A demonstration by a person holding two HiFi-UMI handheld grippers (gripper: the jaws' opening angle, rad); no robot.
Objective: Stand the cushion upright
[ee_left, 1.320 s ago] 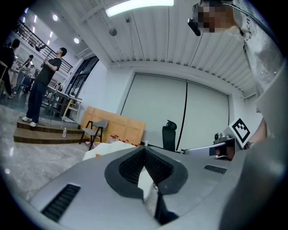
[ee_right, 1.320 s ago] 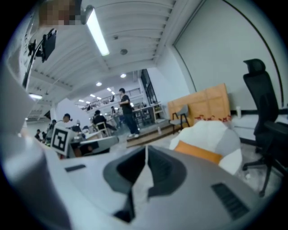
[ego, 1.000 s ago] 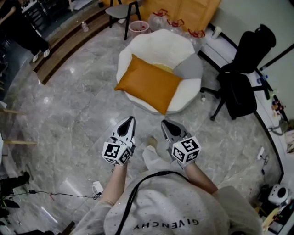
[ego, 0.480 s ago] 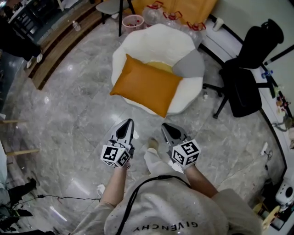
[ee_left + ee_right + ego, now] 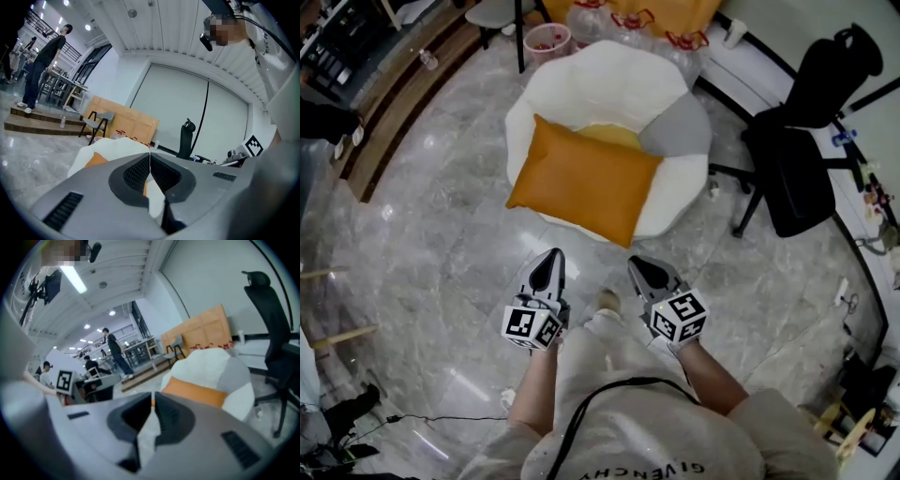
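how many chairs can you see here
3: white armchair in the middle, black office chair at right, grey chair at the top edge; more may be hidden.

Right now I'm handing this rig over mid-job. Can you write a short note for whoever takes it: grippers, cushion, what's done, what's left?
Left gripper: shut, empty, over the floor, short of the chair.
Right gripper: shut, empty, alongside the left one.
Orange cushion: lying flat on the seat of the white armchair, near corner past the front edge, untouched.
Done: nothing yet.
Left: reach the cushion, open the jaws, grip it and stand it upright, probably against the backrest.
Mind the black office chair on the right.
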